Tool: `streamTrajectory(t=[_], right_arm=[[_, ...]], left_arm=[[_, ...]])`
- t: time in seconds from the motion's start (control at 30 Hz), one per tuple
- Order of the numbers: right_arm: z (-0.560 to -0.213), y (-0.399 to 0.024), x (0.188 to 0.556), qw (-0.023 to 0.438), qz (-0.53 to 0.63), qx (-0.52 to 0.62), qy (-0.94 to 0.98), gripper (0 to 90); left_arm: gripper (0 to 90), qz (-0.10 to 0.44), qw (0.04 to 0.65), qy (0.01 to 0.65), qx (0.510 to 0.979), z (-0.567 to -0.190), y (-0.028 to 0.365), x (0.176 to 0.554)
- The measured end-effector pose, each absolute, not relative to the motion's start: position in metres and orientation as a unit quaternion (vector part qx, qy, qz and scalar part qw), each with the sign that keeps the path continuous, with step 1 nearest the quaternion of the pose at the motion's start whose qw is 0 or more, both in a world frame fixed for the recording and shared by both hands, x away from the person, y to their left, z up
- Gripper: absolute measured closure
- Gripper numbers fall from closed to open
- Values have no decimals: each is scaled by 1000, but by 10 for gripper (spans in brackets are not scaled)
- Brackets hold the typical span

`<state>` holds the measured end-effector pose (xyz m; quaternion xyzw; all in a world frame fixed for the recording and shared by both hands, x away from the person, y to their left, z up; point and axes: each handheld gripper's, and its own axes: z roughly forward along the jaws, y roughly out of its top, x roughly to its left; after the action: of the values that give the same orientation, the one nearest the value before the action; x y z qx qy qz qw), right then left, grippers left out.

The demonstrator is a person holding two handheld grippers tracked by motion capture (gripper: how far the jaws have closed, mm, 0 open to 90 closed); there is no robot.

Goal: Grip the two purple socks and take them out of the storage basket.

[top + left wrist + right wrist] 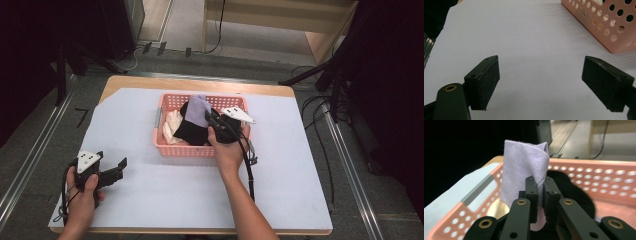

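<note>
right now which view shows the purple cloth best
The right gripper view: the purple cloth stands close up, pinched between the right gripper jaws above the pink basket. The high view shows it small over the basket. The left gripper view has just a basket corner.

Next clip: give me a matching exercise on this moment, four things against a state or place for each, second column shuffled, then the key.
Things:
1. right gripper
2. left gripper
3. black cloth
4. white cloth

States or places:
A. jaws wide apart over the bare white table cover
B. lying at the left end of the pink basket
C. jaws clamped on the lilac cloth
D. lying in the middle of the basket, partly under the lilac cloth

Pairs: 1-C, 2-A, 3-D, 4-B
</note>
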<state>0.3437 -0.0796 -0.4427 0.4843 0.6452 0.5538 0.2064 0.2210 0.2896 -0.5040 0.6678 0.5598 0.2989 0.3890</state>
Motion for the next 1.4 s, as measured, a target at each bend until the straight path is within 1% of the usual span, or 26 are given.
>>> streamTrajectory(t=[0.03, 0.13, 0.23, 0.27, 0.43, 0.53, 0.93, 1.33, 1.4], right_arm=[[-443, -80, 344, 206, 554, 484, 645, 839], [-444, -89, 342, 241, 555, 479, 637, 838], [-445, -93, 342, 251, 553, 477, 636, 838], [-446, -98, 342, 262, 555, 477, 629, 837], [-449, -107, 343, 277, 558, 475, 622, 836], [-449, -116, 342, 302, 563, 468, 610, 833], [-448, -141, 343, 316, 580, 471, 585, 834], [-448, -180, 343, 348, 580, 489, 551, 833], [-448, -182, 343, 347, 579, 492, 549, 834]], left_arm=[[153, 299, 389, 560, 668, -504, 290, 221], [153, 299, 389, 560, 668, -504, 290, 221], [153, 299, 389, 560, 667, -504, 290, 221], [153, 299, 389, 561, 667, -504, 290, 221], [153, 299, 391, 560, 667, -504, 290, 221], [153, 297, 390, 560, 668, -504, 290, 221], [153, 298, 390, 560, 667, -504, 290, 221], [153, 299, 390, 560, 666, -504, 290, 221], [153, 300, 389, 561, 667, -504, 290, 221]])
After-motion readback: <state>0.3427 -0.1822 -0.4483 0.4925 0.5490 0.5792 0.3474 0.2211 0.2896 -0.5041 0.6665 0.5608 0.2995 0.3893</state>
